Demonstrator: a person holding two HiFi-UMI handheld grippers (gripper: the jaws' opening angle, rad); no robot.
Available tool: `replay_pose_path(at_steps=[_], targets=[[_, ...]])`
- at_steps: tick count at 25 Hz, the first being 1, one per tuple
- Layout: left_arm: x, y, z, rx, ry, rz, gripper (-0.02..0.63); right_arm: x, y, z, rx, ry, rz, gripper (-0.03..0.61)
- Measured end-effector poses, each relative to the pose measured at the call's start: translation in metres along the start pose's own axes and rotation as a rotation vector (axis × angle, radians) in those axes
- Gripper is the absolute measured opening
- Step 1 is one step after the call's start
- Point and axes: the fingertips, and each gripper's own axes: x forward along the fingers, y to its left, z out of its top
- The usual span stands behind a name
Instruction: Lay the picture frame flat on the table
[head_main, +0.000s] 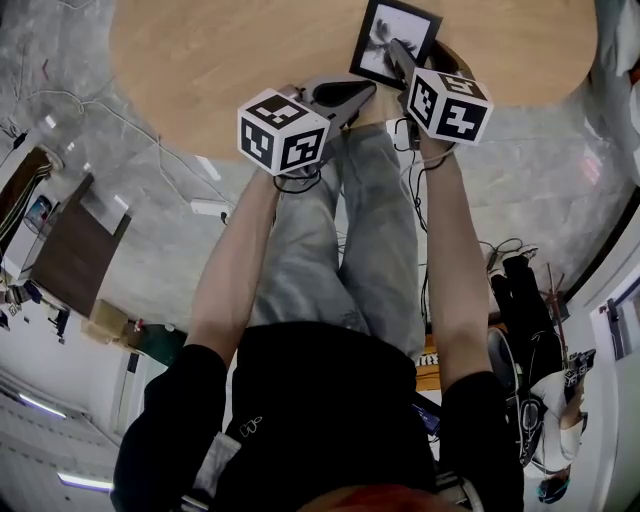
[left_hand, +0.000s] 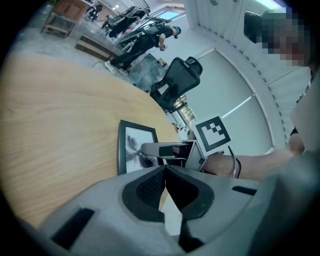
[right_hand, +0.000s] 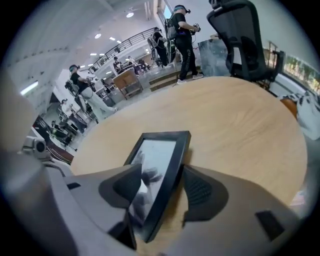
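Note:
A black picture frame (head_main: 393, 40) with a grey print lies glass-up near the front edge of the round wooden table (head_main: 200, 60). Whether it rests fully flat I cannot tell. My right gripper (head_main: 400, 62) reaches down over it. In the right gripper view the frame (right_hand: 160, 150) sits between the jaws of the right gripper (right_hand: 161, 172), and they stand apart with a thin gap at the frame's right rim. My left gripper (left_hand: 165, 171) hovers just left of the frame (left_hand: 131, 147), its pads together on nothing. In the head view the left gripper (head_main: 362, 93) points at the table edge.
A black office chair (right_hand: 245, 35) stands beyond the far side of the table (right_hand: 240, 115) and shows again as a chair (left_hand: 175, 82) in the left gripper view. People stand and sit further back in the room. Cables and a power strip (head_main: 210, 207) lie on the floor.

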Motion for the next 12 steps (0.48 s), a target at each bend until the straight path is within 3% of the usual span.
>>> replay_pose_path(at_steps=[3,6,7,10,12], targets=[[0.0,-0.003,0.002,0.007,0.001,-0.001,0.008,-0.003,-0.009,-0.003,-0.039,0.013,-0.103,0.236],[-0.004,-0.005,0.007,0.004,-0.014,0.013,0.008,-0.012,-0.01,-0.003,-0.001,-0.002,-0.113,0.235],[-0.008,-0.006,0.01,0.001,-0.025,0.028,0.009,-0.017,-0.007,-0.002,0.019,-0.017,-0.102,0.21],[-0.025,-0.009,0.026,0.014,-0.064,0.116,0.008,-0.041,0.009,0.007,0.058,-0.088,-0.055,0.034],[-0.035,-0.015,0.05,0.06,-0.097,0.193,0.009,-0.061,0.021,0.024,0.077,-0.15,-0.002,0.023]])
